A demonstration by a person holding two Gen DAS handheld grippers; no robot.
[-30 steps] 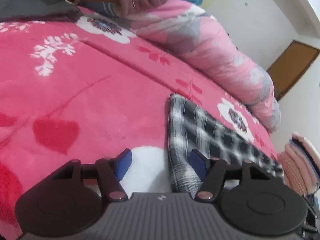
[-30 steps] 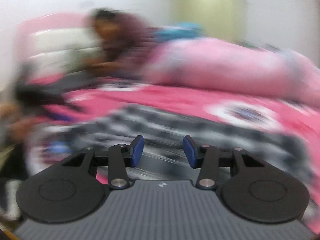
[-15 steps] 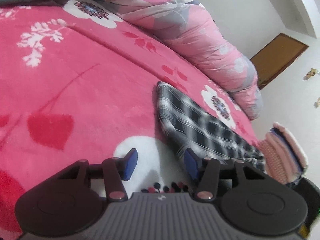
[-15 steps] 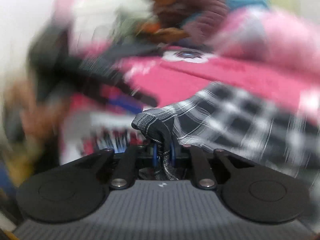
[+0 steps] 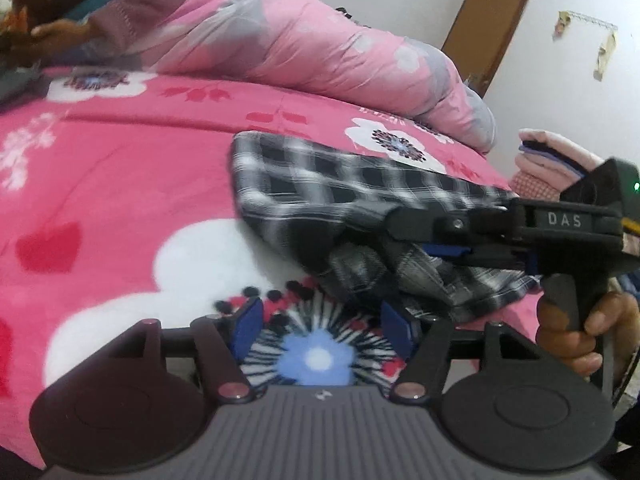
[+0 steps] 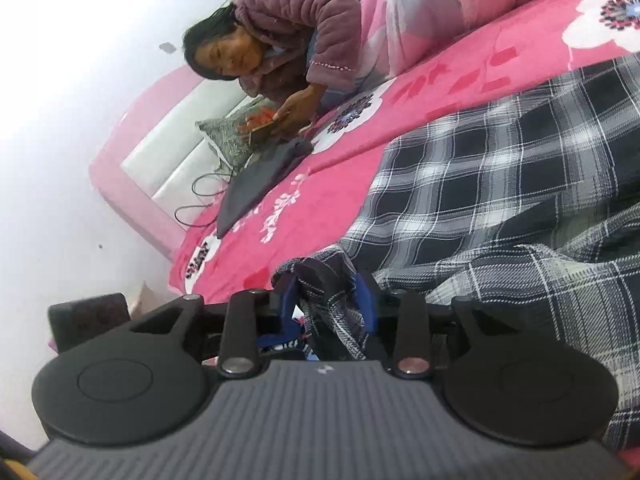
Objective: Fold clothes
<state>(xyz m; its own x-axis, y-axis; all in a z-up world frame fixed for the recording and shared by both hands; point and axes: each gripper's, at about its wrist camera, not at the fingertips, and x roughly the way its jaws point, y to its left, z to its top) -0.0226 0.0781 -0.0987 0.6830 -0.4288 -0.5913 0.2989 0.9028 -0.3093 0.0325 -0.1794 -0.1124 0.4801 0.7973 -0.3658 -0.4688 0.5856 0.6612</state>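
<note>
The checked shirt (image 5: 320, 184) lies on the pink bed cover (image 5: 120, 168), near the front edge of the bed. It looks soft and light, so it will bend and droop when lifted (it will not stay flat on its own). The best place to hold it is at a corner or along an edge. The right gripper (image 6: 328, 300) has a bunch of the cloth between its blue pads (image 6: 366, 296), and its jaws look partly apart around it. The left gripper (image 5: 320, 326) is wide open and holds nothing, just above the flower print. A fat pink quilt (image 5: 320, 52) lies behind the shirt, and folded clothes (image 5: 552, 160) are stacked past the bed's edge. A woman (image 6: 280, 48) sits far back, out of the way.
</note>
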